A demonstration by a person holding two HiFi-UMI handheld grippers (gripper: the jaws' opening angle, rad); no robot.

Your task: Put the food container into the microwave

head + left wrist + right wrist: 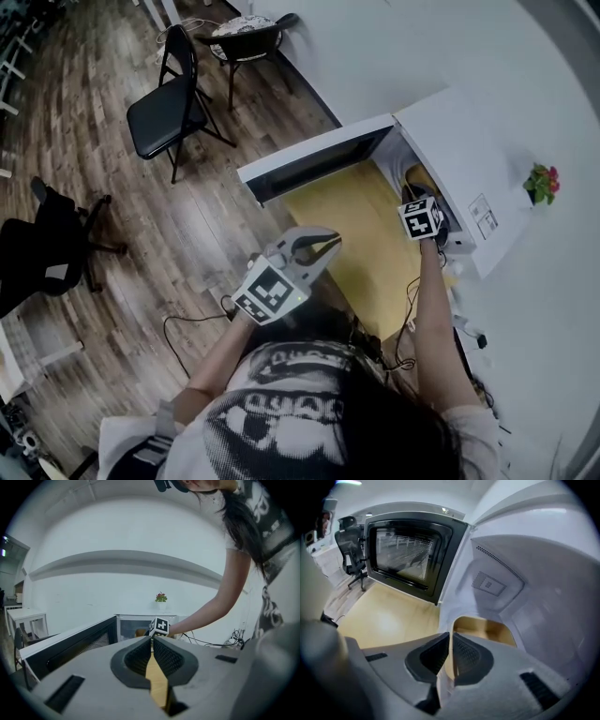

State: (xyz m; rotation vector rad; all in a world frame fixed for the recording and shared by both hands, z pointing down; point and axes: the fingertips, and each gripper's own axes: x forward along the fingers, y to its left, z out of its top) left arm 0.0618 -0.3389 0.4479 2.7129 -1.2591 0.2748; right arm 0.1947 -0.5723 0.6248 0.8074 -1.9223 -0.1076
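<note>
The food container (487,629) is held by its rim in the right gripper's (450,638) fingers, inside the open microwave (543,597) at frame right. The left gripper's (152,640) fingers are clenched on nothing above the bench (347,225).

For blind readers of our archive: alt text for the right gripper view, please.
The right gripper pinches the wall of a tan food container inside the white microwave. Its dark-windowed door stands open at left, over a pale wooden table.

Head view: overhead, steeply down on white boxy open-door microwave (450,141). Left gripper view: level, farther back, same microwave. Right gripper view: close, into cavity.
</note>
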